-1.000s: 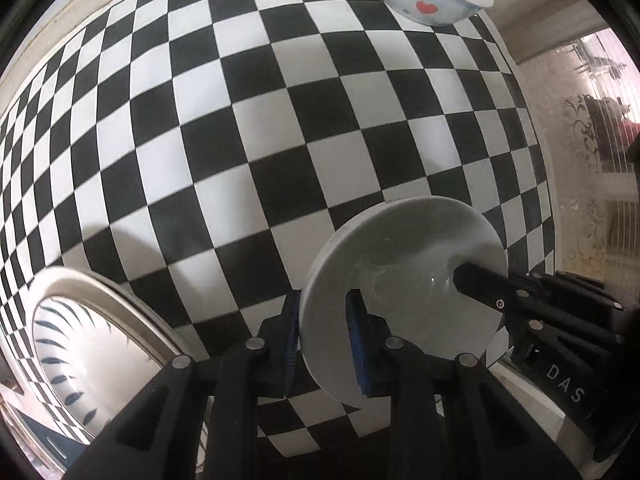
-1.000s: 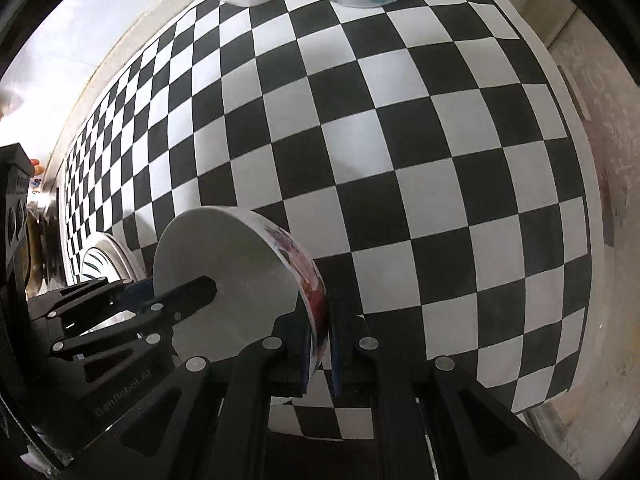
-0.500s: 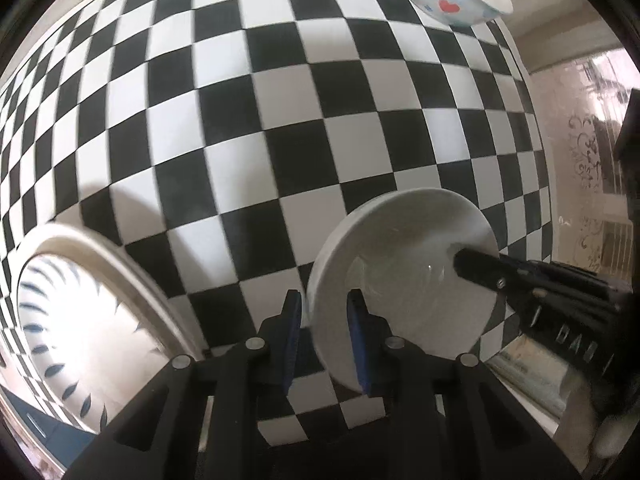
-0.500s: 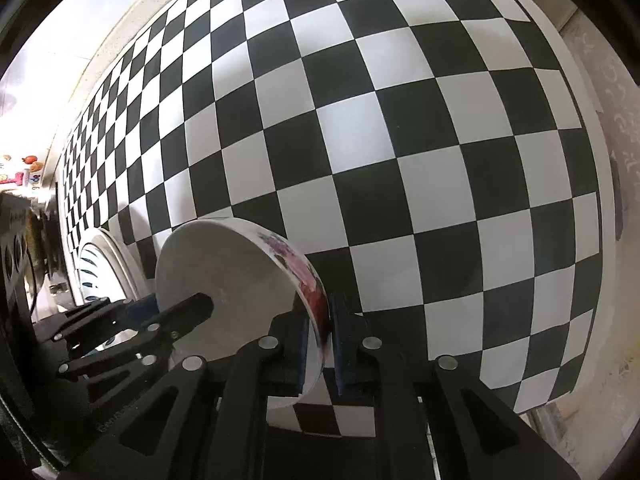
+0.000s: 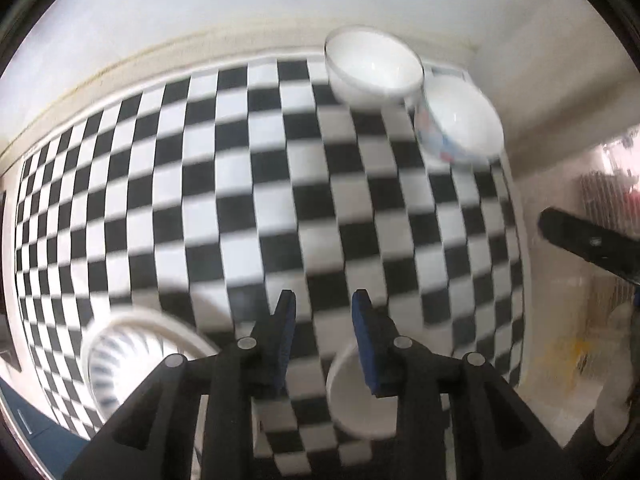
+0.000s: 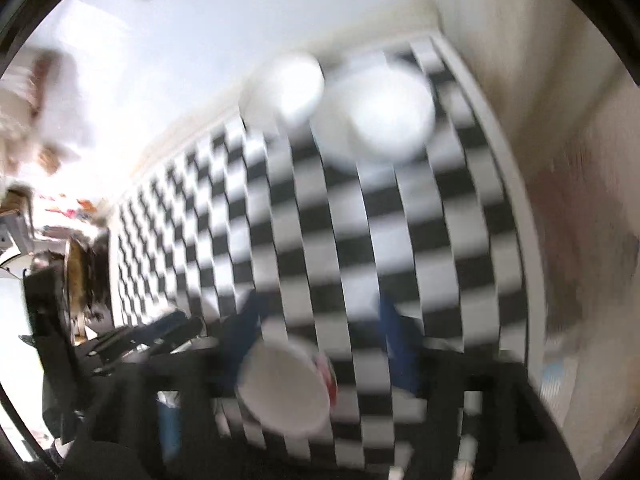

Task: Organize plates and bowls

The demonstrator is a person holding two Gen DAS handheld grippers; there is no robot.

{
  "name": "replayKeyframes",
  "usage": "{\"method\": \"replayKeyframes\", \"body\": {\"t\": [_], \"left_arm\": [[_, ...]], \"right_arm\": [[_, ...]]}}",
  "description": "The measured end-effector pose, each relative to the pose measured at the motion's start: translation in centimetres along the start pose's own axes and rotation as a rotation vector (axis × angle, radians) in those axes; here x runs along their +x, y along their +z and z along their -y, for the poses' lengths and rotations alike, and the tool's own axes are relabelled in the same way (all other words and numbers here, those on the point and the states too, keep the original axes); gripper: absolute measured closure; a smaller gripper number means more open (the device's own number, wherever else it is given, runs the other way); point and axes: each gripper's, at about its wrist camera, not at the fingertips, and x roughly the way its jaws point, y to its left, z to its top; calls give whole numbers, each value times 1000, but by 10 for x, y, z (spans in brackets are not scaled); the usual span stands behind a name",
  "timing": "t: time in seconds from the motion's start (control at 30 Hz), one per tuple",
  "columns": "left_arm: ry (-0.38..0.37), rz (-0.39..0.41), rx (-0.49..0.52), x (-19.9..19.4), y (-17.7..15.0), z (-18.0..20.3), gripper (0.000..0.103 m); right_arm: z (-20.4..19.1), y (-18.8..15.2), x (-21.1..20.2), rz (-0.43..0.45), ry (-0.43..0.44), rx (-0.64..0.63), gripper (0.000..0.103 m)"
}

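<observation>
A small white bowl point(image 5: 354, 404) with a red flower pattern sits on the checkered cloth point(image 5: 248, 216) near its front edge, low between and under my fingers; it also shows in the right wrist view point(image 6: 284, 392). My left gripper point(image 5: 324, 336) is open and empty above it. My right gripper point(image 6: 320, 340) is open, its blue pads wide apart, above the same bowl; this view is blurred. A plain white bowl point(image 5: 372, 72) and a heart-patterned bowl point(image 5: 456, 124) stand at the far right. A blue-striped plate point(image 5: 132, 364) lies at the near left.
The table's right edge point(image 5: 520, 240) drops to a pale floor. A wall runs along the far side. The right gripper's finger point(image 5: 588, 244) reaches in from the right in the left wrist view. The left gripper's black body point(image 6: 120, 344) shows at the left in the right wrist view.
Both grippers have let go of the small bowl, opened and pulled up and back. The bowl now rests on the cloth. Both views have tilted up and the far bowls have come into sight.
</observation>
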Motion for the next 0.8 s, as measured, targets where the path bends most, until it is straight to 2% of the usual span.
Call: {"method": "replayKeyframes", "body": {"t": [0.07,0.17,0.33,0.43,0.57,0.63,0.8], "left_arm": [[-9,11,-21,2,29,-4,75],[-30,13,-66,13,74,-3,75],[-93,-4,-140,41,138,-15,75],[-121,-20,-165,64,168,-19,75],[-162,-55,-184,93,188,-21,75],[-183,-73,-186,106,194,-20,75],[-196,-82,-175,118,203,-16,75]], "right_arm": [[-1,31,0,39,31,0,30],[-2,72,13,53,69,4,30],[-5,150,71,-41,34,-4,30],[1,179,100,-72,10,9,32],[-1,210,121,-95,-24,-18,38],[-1,218,130,-123,-7,-21,47],[-5,227,152,-175,-43,-59,48]]}}
